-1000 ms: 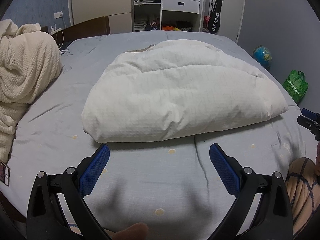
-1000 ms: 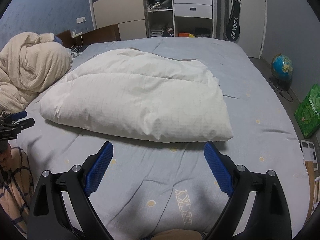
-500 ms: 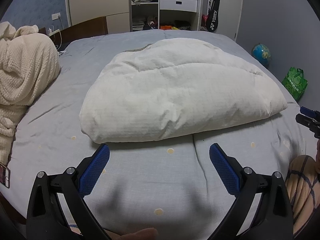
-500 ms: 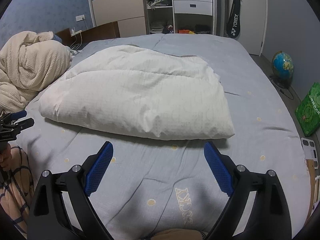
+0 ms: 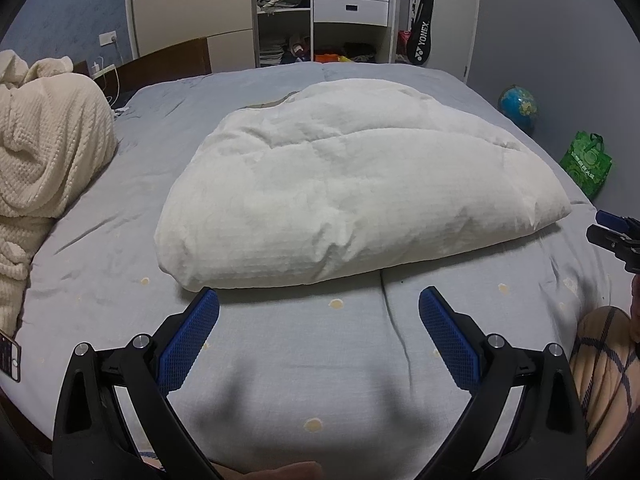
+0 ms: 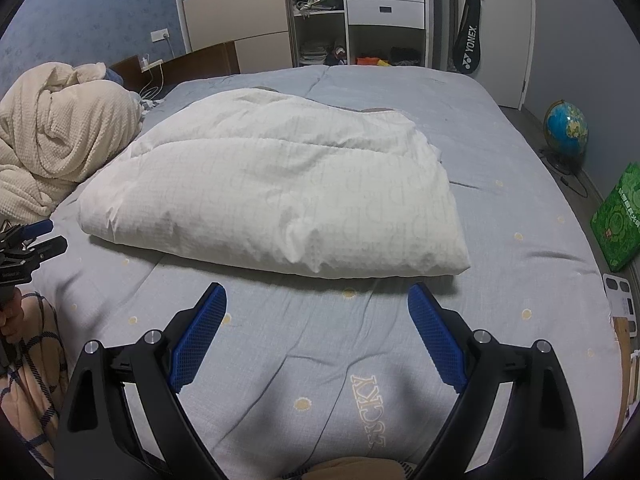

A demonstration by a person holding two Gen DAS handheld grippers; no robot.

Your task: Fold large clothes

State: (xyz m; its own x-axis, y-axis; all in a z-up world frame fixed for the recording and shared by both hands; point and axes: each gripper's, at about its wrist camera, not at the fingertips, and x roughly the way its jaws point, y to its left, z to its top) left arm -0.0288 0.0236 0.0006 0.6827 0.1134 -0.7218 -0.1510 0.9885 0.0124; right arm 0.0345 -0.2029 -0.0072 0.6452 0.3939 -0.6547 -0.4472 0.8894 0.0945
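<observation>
Where both spread tools (image 5: 319,300) (image 6: 317,296) hover: white duvet (image 5: 352,196), cream blanket (image 5: 44,152) leftward.

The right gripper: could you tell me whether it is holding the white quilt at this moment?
No, the right gripper is open and empty above the grey sheet, short of the white quilt.

duvet (image 5: 352,196): 1 | blanket (image 5: 44,148): 1 | globe (image 6: 567,128): 1 | hand-held grippers: 2

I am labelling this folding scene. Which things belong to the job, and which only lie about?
For the job: white quilt, left gripper, right gripper, both with jaws open.

Lying about: cream blanket, globe, green bag, racket bag, phone.
</observation>
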